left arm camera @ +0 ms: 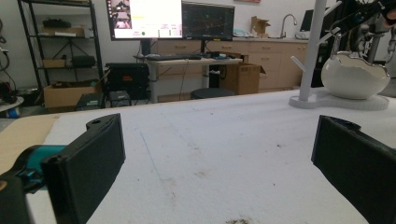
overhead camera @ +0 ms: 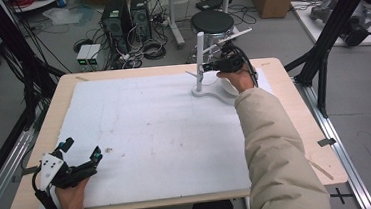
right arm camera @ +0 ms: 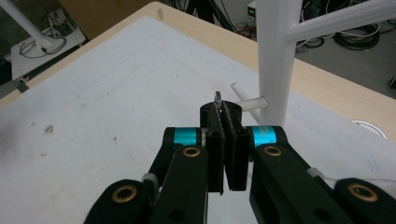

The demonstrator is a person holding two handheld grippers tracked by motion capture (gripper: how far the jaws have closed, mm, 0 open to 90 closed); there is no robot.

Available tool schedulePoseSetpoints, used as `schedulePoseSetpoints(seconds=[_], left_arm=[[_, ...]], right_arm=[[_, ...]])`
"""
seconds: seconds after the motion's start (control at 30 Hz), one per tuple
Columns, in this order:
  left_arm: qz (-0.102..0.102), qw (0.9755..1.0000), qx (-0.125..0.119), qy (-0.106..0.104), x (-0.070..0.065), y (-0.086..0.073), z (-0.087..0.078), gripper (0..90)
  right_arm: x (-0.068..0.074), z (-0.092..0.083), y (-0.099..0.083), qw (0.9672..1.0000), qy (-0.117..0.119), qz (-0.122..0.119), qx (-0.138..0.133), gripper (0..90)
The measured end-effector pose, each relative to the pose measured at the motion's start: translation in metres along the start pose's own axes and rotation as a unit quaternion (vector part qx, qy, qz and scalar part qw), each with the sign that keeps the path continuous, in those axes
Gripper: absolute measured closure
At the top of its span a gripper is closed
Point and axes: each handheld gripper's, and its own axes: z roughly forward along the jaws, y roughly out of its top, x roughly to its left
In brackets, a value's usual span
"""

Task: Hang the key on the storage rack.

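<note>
A white stand [overhead camera: 200,58] with side pegs rises from a white base [overhead camera: 211,90] at the table's far right. My right gripper [overhead camera: 206,67] is at the pole, shut on a small metal piece [right arm camera: 217,98] that sticks out past the jaw tips. In the right gripper view the right gripper [right arm camera: 222,110] holds that piece just left of the stand's short lower peg [right arm camera: 251,102]. A white rounded bowl [left arm camera: 354,74] sits on the base. My left gripper [overhead camera: 82,147] rests at the near left of the table, open, with nothing between its jaws.
A white sheet [overhead camera: 150,132] covers most of the wooden table [overhead camera: 293,101]. A long peg [overhead camera: 233,35] sticks out from the stand's top toward the right. A black stool [overhead camera: 212,21] and computer towers [overhead camera: 119,17] stand on the floor beyond the table.
</note>
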Motion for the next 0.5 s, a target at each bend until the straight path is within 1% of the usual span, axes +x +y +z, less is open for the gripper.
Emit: schedulePoseSetpoints(seconds=[0.03,0.07,0.23,0.33,0.37,0.4,0.5], left_arm=[[0.000,1.0000,0.000,0.000,0.000,0.000,0.000,3.1],[0.001,1.0000,0.001,0.000,0.000,0.000,0.000,3.1],[0.000,1.0000,0.001,0.000,0.000,0.000,0.000,3.1],[0.001,1.0000,0.000,0.000,0.000,0.000,0.000,3.1],[0.001,1.0000,0.001,0.000,0.000,0.000,0.000,3.1],[0.001,1.0000,0.001,0.000,0.000,0.000,0.000,3.1],[0.000,1.0000,0.001,0.000,0.000,0.000,0.000,3.1]], right_arm=[[0.000,0.000,0.000,1.0000,-0.001,0.003,0.001,88.7],[-0.001,0.000,0.000,1.0000,-0.002,0.000,-0.002,88.6],[-0.002,0.004,-0.002,1.0000,-0.004,0.006,0.003,88.6],[-0.005,0.006,-0.004,0.9999,-0.009,0.005,-0.003,88.6],[-0.006,0.007,-0.005,0.9999,-0.009,0.011,-0.001,88.6],[-0.007,0.008,-0.006,0.9999,-0.010,0.008,-0.005,88.6],[-0.009,0.011,-0.008,0.9998,-0.014,0.014,-0.003,88.5]])
